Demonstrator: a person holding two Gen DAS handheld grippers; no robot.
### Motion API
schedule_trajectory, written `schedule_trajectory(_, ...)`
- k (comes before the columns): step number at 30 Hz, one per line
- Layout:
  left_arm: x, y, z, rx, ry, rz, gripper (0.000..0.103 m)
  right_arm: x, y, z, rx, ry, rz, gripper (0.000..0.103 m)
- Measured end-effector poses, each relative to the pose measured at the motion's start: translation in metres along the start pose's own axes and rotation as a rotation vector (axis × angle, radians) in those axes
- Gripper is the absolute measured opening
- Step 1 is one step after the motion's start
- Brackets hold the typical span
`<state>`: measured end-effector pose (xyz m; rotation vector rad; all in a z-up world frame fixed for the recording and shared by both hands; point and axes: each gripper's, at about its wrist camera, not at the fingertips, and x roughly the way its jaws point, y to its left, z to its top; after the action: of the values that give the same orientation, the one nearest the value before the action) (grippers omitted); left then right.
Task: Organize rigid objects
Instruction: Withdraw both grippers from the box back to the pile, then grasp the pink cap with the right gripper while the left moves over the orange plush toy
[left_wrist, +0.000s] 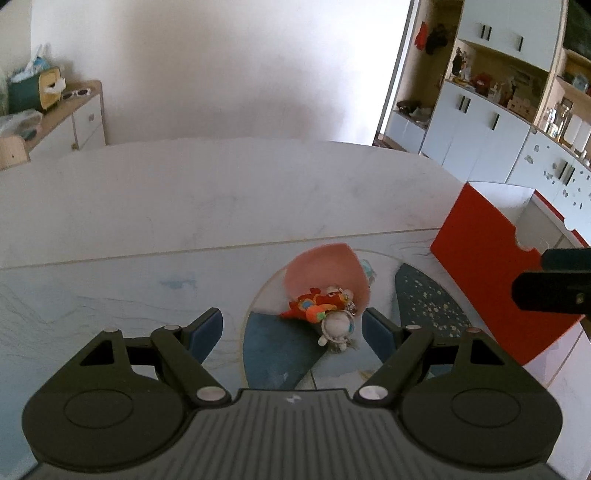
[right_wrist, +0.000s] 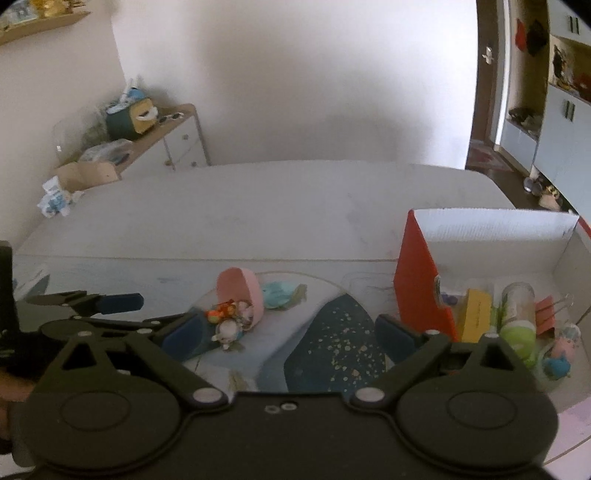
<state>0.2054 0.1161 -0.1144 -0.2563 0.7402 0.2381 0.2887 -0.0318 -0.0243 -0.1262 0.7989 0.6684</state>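
A small white astronaut figurine (left_wrist: 337, 326) and an orange-red plush toy (left_wrist: 312, 306) are seen spilling from a tipped pink bowl (left_wrist: 325, 275) on the pale patterned table (left_wrist: 110, 295), framed between the blue-padded fingers of the left gripper (left_wrist: 291, 328), whose jaws are spread wide and clamped on nothing. The right gripper (right_wrist: 290, 330) is likewise held with its jaws apart and empty, above the dark speckled patch of the table. Just beside it to the right, a red-and-white cardboard box (right_wrist: 417, 280) is found, in which a yellow block (right_wrist: 474, 314), a green-labelled bottle (right_wrist: 517, 314) and an orange binder clip (right_wrist: 546, 314) are kept.
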Motion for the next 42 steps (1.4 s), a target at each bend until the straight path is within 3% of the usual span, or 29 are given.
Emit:
schedule_trajectory(11, 0.042, 0.0, 0.006, -0.014, 0.048, -0.041, 0.083, 0.04, 0.009, 0.014, -0.041, 0.054, 0.003, 0.088)
schedule_trajectory(21, 0.064, 0.012, 0.008, -0.12, 0.089, -0.132, 0.081, 0.078, 0.02, 0.033, -0.056, 0.109, 0.054, 0.074)
schedule_trajectory(24, 0.067, 0.014, 0.007, -0.134, 0.101, -0.151, 0.066, 0.089, 0.023, 0.036, -0.061, 0.127, 0.068, 0.066)
schedule_trajectory(27, 0.068, 0.015, 0.006, -0.141, 0.1, -0.164, 0.063, 0.098, 0.028, 0.038, -0.077, 0.145, 0.088, 0.057)
schedule_trajectory(34, 0.068, 0.018, 0.007, -0.159, 0.087, -0.185, 0.053, 0.113, 0.041, 0.041, -0.119, 0.166, 0.096, 0.051)
schedule_trajectory(40, 0.068, 0.015, 0.007, -0.138, 0.073, -0.191, 0.047, 0.121, 0.046, 0.043, -0.143, 0.178, 0.096, 0.035)
schedule_trajectory(42, 0.068, 0.017, 0.007, -0.146, 0.07, -0.196, 0.046, 0.121, 0.045, 0.043, -0.143, 0.175, 0.094, 0.025)
